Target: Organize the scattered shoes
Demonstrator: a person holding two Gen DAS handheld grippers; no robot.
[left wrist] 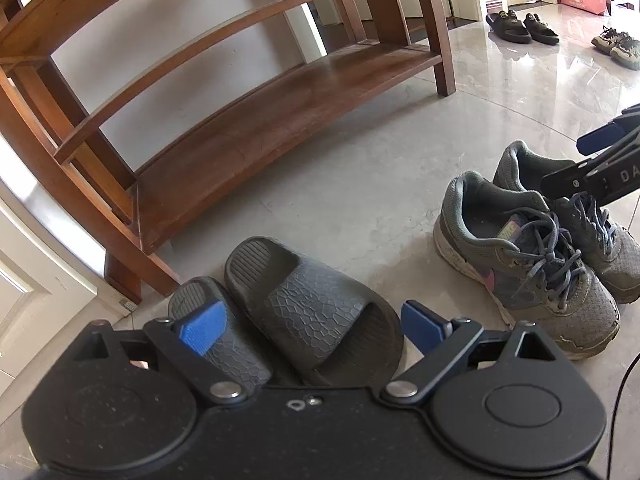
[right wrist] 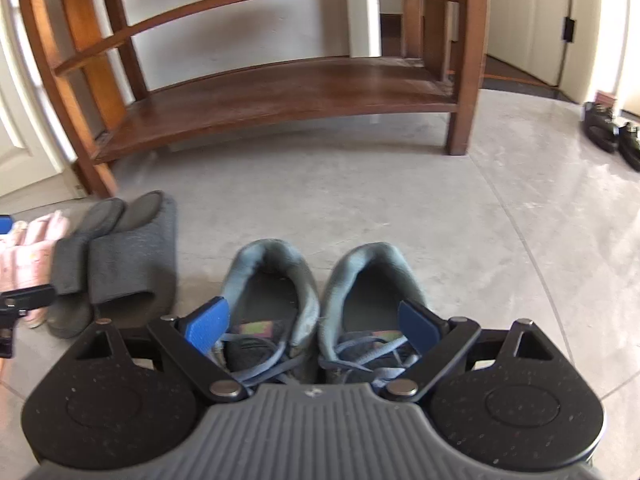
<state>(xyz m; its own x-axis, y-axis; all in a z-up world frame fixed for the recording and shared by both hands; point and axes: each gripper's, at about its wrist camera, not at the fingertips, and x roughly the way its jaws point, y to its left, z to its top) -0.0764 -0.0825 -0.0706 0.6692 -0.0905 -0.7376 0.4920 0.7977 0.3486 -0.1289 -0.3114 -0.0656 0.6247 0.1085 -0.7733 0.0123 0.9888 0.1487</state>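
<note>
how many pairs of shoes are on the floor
4 pairs: dark slides under the left gripper, grey sneakers under the right gripper, black sandals and olive sneakers farther off. More may lie out of view.

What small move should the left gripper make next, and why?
Probably lower and close the left gripper on the dark slippers. Its jaws stand wide open around the pair, which lies side by side on the floor, and the wooden rack's bottom shelf is bare.

The left gripper (left wrist: 310, 326) hangs with jaws spread over two dark slippers (left wrist: 304, 304) on the floor (left wrist: 360, 184). Grey sneakers (left wrist: 532, 248) sit right, near the wooden rack (left wrist: 280, 92).
</note>
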